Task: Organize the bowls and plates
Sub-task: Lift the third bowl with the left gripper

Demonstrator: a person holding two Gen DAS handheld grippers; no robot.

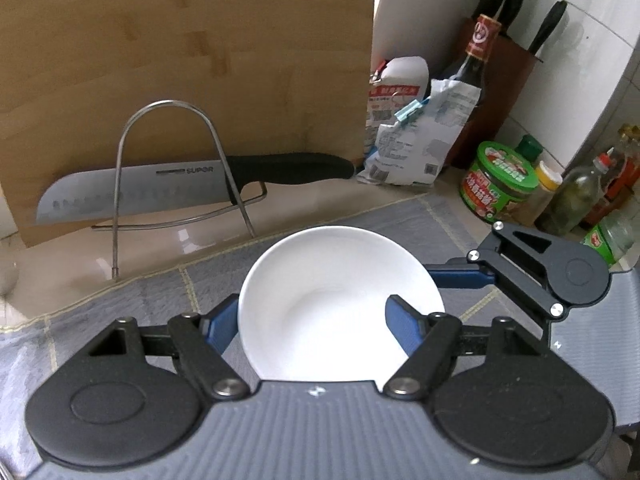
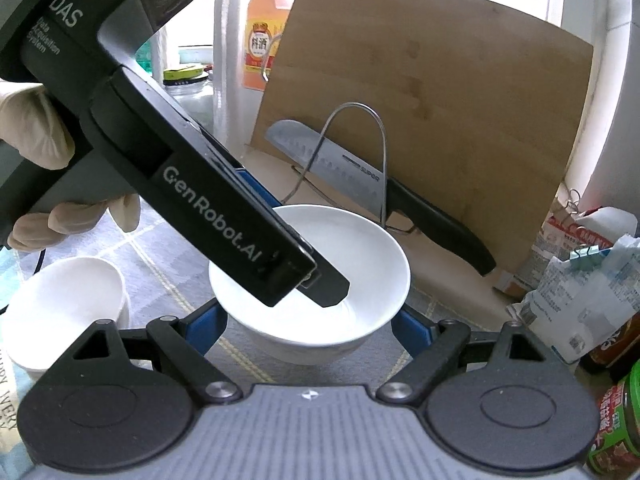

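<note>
Left claw (image 1: 316, 320) spread wide over the white bowl (image 1: 340, 304), one blue finger outside the rim, the other inside; no visible pinch. Right claw (image 2: 308, 326) likewise wide, blue fingers flanking the same bowl's (image 2: 360, 276) outer wall without clear contact. Bowl resting on grey checked mat (image 1: 440, 216) upon the worktop. "GenRobot.AI" and "DAS Data Acquisition System" printed on the left tool, legible only from the right wrist. "SUPOR" on the knife (image 1: 132, 192) blade at 11 o'clock, leaning behind a wire stand (image 1: 172, 160) against the cutting board (image 1: 180, 60). Second white bowl (image 2: 60, 312) at 9 o'clock, right view only.
</note>
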